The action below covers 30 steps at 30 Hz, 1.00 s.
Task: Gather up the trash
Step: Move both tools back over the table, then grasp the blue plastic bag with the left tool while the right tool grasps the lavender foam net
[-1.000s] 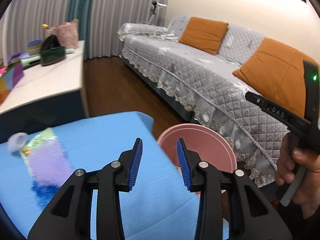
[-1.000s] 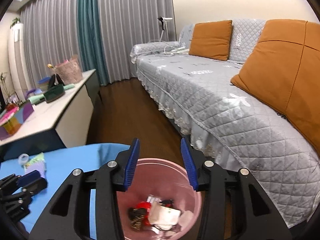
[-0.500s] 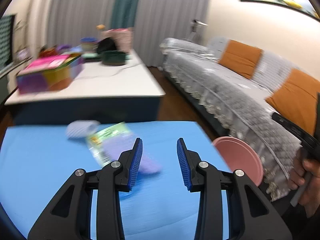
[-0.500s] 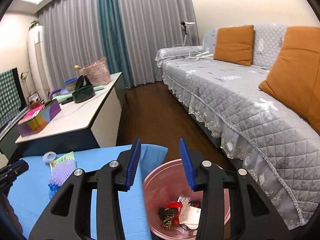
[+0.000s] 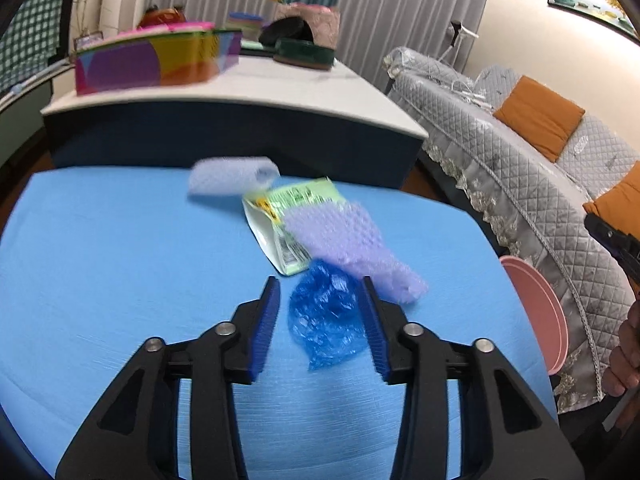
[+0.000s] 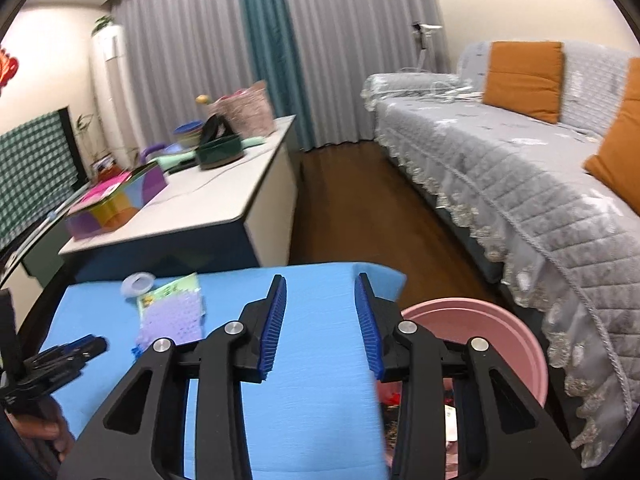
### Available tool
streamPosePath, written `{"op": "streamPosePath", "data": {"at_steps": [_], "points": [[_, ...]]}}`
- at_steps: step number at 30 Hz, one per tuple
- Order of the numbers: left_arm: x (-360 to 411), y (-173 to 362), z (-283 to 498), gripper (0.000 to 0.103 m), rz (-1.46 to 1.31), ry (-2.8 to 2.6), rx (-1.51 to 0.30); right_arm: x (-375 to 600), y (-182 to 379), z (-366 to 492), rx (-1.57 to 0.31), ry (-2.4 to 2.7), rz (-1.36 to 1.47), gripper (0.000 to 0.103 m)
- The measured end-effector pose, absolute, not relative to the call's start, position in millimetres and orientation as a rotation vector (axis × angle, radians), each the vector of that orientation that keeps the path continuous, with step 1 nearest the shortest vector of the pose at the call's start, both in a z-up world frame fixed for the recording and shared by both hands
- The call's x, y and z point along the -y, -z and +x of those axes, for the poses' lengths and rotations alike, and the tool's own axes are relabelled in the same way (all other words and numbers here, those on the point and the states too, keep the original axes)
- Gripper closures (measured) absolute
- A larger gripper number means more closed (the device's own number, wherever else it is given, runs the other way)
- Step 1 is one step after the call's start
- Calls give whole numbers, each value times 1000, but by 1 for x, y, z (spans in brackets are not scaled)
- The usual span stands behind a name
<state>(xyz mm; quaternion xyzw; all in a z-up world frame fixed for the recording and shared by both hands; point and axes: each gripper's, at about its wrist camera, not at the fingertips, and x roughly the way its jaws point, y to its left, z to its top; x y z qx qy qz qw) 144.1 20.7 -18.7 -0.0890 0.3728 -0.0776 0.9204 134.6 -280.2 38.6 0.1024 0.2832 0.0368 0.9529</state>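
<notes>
A crumpled blue plastic bag (image 5: 326,316) lies on the blue table (image 5: 120,260), between the jaws of my left gripper (image 5: 320,284). Those jaws are opening and a gap shows beside the left pad. Just beyond the bag lie purple bubble wrap (image 5: 352,248), a green-and-white packet (image 5: 288,216) and a pale roll (image 5: 232,176). My right gripper (image 6: 320,280) hangs over the table's right edge with its jaws closing on nothing. To its right stands the pink bin (image 6: 500,320), with trash inside it (image 6: 394,400). The bubble wrap (image 6: 172,316) also shows at the left of the right wrist view.
A white low table (image 6: 208,196) behind carries a colourful box (image 5: 152,60), a dark green bowl (image 5: 304,50) and a basket. A grey quilted sofa (image 6: 500,160) with orange cushions runs along the right. Wooden floor (image 6: 352,200) lies between them. The pink bin (image 5: 536,312) stands off the table's right edge.
My left gripper swung from facing the bin to the trash on the table and came down around the blue bag, jaws wider. My right gripper moved left off the bin, jaws narrower.
</notes>
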Motion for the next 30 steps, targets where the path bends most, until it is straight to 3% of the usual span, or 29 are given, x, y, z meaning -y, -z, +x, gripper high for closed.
{"op": "streamPosePath", "data": {"at_steps": [17, 19, 21, 24, 27, 28, 30], "points": [[-11, 59, 174, 56, -184, 192, -856, 187, 14, 180, -736, -330, 183, 71], [-10, 63, 177, 63, -179, 202, -874, 181, 25, 188, -774, -354, 201, 70], [-10, 65, 178, 68, -183, 216, -877, 173, 38, 196, -824, -382, 224, 61], [-7, 66, 179, 81, -165, 230, -888, 164, 51, 203, -868, -403, 244, 60], [-5, 65, 179, 86, -136, 236, -885, 154, 61, 208, -906, -406, 219, 60], [-5, 65, 179, 86, -134, 236, -885, 153, 63, 209, -913, -406, 212, 62], [-8, 66, 179, 88, -139, 232, -886, 150, 66, 209, -924, -414, 203, 78]]}}
